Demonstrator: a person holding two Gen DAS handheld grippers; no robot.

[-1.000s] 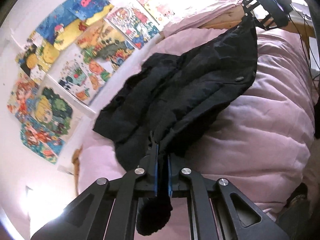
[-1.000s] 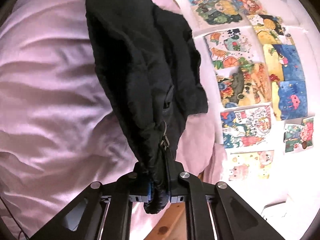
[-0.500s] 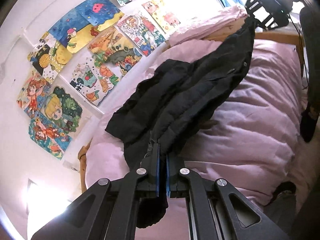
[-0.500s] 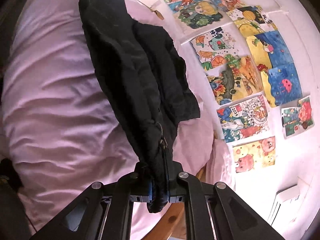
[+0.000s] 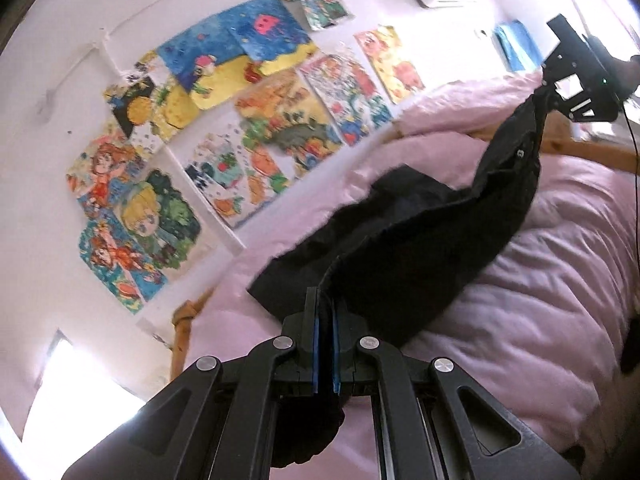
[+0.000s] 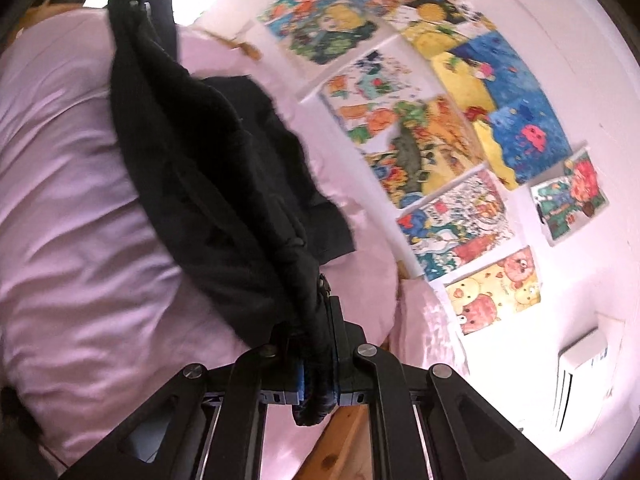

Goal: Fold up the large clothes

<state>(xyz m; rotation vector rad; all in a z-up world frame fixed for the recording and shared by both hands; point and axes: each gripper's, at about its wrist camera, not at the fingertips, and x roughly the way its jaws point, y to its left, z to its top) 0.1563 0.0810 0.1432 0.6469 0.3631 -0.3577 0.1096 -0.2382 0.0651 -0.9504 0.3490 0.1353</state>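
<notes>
A large black padded jacket [image 5: 420, 236] hangs stretched between both grippers above a pink duvet [image 5: 552, 300]. My left gripper [image 5: 324, 320] is shut on one end of the jacket; the fabric bunches below the jaws. My right gripper [image 6: 320, 344] is shut on the other end of the jacket [image 6: 208, 168], near a zip pull. The right gripper also shows in the left wrist view [image 5: 576, 92] at the top right, with the jacket hanging from it. The jacket's middle sags and its lower part lies loose toward the wall side.
The bed's pink duvet [image 6: 72, 208] fills the space below. A white wall with several colourful drawings [image 5: 256, 128] runs along the bed's far side. A wooden bed frame [image 5: 592, 148] shows at the head end. An air conditioner [image 6: 580, 376] hangs on the wall.
Both grippers have risen and tilted up toward the wall, lifting the jacket higher off the duvet. The jacket hangs straighter and narrower between them. Both grips are unchanged.
</notes>
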